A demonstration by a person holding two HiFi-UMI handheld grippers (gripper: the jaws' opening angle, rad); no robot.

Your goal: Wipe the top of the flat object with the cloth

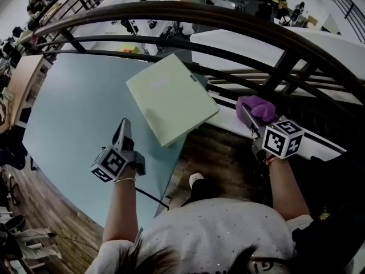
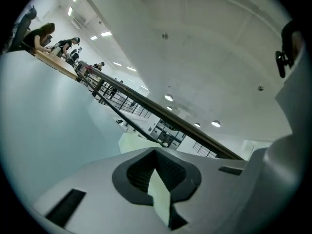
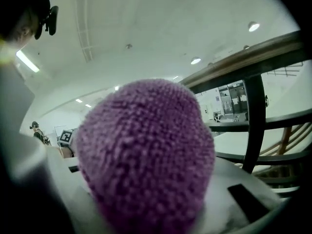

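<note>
So there's one pale green flat object (image 1: 171, 99), lying at the edge of the one blue table (image 1: 68, 113). Two grippers. The left gripper (image 1: 124, 124) is just left of the flat object, over the table, jaws pressed together on nothing. The right gripper (image 1: 249, 119) is off to the flat object's right, past the table edge, pinching the one purple cloth (image 1: 258, 107).

cloth (image 3: 146, 155): we see a nubbly, matt pile, clamped in the right gripper (image 1: 249, 119)
flat object (image 1: 171, 99): smooth, matt, ahead of the left gripper (image 1: 122, 127)
table (image 1: 74, 107): smooth, matt, under the left gripper
floor (image 1: 214, 150): we see wood planks between the grippers
</note>
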